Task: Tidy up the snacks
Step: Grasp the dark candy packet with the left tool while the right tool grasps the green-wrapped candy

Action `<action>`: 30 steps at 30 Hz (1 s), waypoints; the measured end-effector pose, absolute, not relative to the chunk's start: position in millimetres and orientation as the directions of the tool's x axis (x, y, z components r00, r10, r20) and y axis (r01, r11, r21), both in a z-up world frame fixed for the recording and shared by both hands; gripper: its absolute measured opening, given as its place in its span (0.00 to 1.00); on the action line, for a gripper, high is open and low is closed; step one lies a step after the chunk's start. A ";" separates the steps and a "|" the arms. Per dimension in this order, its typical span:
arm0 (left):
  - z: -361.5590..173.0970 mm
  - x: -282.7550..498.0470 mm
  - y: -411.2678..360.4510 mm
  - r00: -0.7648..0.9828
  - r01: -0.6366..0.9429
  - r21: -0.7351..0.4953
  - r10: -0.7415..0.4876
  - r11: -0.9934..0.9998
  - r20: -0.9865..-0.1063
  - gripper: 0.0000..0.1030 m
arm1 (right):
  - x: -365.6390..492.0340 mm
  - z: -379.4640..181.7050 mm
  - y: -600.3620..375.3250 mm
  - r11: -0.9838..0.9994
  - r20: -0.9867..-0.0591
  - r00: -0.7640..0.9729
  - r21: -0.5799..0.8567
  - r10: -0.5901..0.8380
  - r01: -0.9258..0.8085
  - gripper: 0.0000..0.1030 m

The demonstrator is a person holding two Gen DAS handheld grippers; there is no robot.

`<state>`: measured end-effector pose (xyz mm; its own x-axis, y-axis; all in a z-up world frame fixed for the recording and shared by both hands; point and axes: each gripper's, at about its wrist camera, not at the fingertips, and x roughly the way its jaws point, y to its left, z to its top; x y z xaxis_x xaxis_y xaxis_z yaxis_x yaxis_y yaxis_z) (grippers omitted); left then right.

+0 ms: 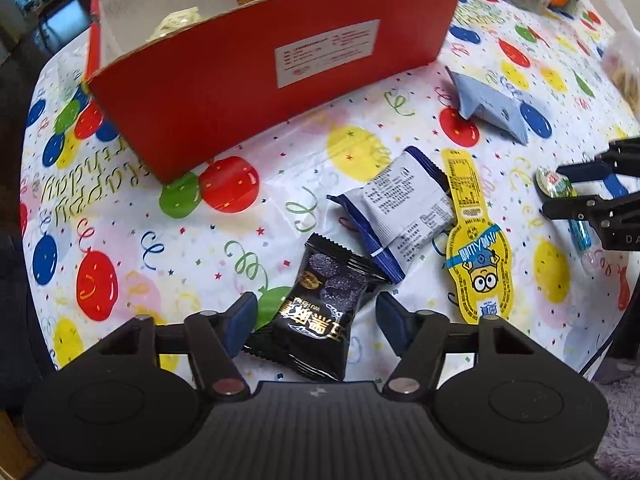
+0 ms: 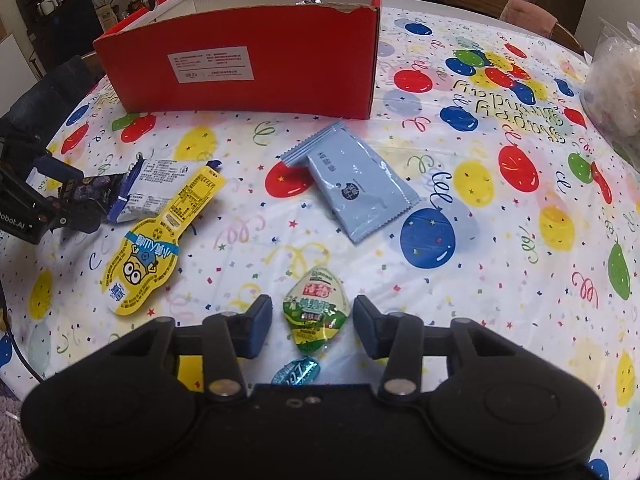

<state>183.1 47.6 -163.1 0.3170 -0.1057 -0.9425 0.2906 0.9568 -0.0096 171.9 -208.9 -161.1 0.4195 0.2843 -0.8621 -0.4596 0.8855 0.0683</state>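
A black snack packet (image 1: 320,312) lies flat on the balloon tablecloth, between the blue pads of my left gripper (image 1: 315,302). The pads stand apart from it on both sides, so this gripper is open. A green and white jelly cup (image 2: 316,312) lies between the pads of my right gripper (image 2: 312,304), with a thin gap on each side; it is open too. The red cardboard box (image 1: 264,76) (image 2: 248,68) stands open-topped behind them, with several snacks inside. My right gripper also shows at the right edge of the left wrist view.
Loose on the cloth lie a white and blue packet (image 1: 408,212), a yellow cartoon packet (image 2: 152,248), a light blue pouch (image 2: 356,184) and a teal candy (image 2: 298,372). A clear bag (image 2: 616,84) stands at the far right. A chair back (image 2: 520,8) is behind the table.
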 end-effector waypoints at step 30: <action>-142.3 148.8 93.6 0.391 -0.138 -0.184 -0.117 0.973 -0.913 0.32 | 165.9 -123.8 -211.0 0.904 -0.807 0.484 0.135 0.339 -0.406 0.32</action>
<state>148.8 93.6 -142.3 0.3906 -0.1167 -0.9131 -0.1384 0.9732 -0.1835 165.9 -211.0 -123.8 0.4842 0.3386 -0.8068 -0.4063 0.9036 0.1354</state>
